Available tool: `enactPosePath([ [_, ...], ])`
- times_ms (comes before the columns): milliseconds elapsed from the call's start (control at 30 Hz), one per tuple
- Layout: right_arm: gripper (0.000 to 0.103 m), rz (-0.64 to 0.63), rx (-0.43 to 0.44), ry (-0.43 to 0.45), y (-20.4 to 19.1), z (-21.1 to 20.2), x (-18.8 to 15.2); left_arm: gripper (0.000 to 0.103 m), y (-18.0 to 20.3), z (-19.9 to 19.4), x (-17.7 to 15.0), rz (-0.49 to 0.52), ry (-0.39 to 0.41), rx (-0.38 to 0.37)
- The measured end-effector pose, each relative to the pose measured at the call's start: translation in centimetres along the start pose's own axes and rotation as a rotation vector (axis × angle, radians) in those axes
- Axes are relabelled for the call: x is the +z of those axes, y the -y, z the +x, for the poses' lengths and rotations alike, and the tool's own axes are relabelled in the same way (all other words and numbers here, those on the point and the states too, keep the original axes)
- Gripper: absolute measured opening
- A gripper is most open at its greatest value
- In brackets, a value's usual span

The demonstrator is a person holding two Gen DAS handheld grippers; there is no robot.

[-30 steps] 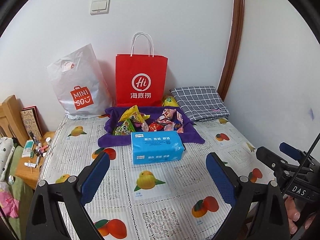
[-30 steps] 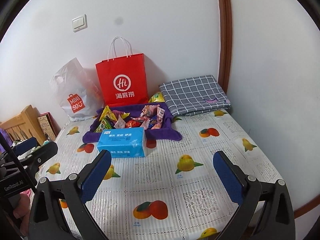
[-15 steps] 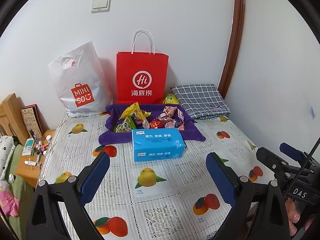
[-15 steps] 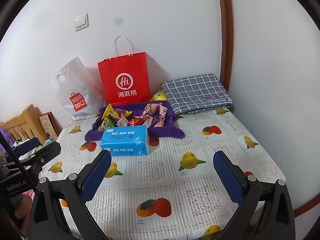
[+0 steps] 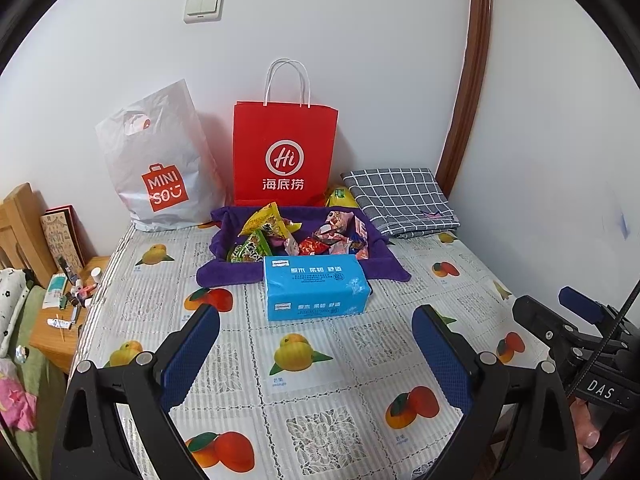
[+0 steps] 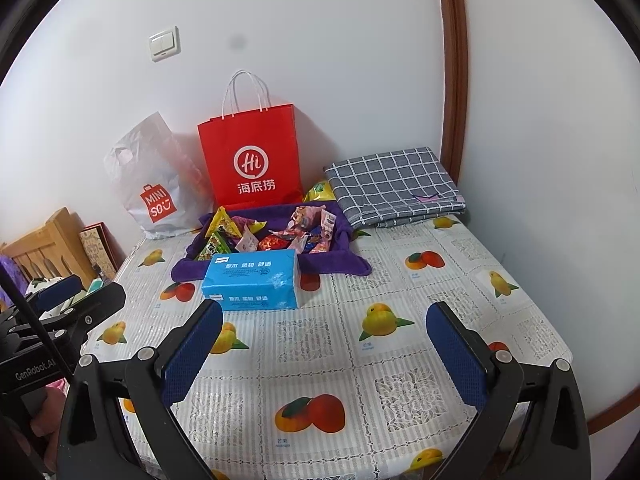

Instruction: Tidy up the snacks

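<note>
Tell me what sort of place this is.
Probably a bedroom or small room at home: a table under a fruit-print cover stands in a wall corner, with shopping bags and a folded checked cloth at the back, and a wooden bedside stand of toiletries alongside.

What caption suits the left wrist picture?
Open left claw hovers before a blue tissue pack and snacks.

Left wrist view: looks forward and slightly down from the near left edge of the tabletop [image 5: 304, 420] toward the back wall. Right wrist view: same direction, from the near right. Both stand well back and share the blue tissue pack [image 5: 316, 288] [image 6: 252, 280], red bag [image 5: 285, 156] [image 6: 251, 160] and wall.
</note>
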State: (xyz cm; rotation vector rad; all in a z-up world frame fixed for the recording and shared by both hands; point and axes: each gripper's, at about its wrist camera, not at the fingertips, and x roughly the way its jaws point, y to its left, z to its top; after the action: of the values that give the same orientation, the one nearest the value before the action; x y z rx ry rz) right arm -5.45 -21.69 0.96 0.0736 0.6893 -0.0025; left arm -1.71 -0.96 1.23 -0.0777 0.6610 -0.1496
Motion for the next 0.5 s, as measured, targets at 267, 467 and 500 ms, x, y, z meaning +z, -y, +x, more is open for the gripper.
enactPosePath([
  [267,0.101,0.001,0.002,0.002,-0.06,-0.08,-0.06,0.097,0.09,-0.04,-0.13,-0.001,0.002,-0.002],
  [467,0.101,0.001,0.003,0.007,-0.17,-0.37,-0.12,0.097,0.17,-0.04,-0.22,0.000,0.002,-0.002],
  [500,0.101,0.002,0.003,0.007,-0.16,-0.37,-0.11,0.097,0.15,-0.05,-0.21,-0.001,0.002,-0.002],
])
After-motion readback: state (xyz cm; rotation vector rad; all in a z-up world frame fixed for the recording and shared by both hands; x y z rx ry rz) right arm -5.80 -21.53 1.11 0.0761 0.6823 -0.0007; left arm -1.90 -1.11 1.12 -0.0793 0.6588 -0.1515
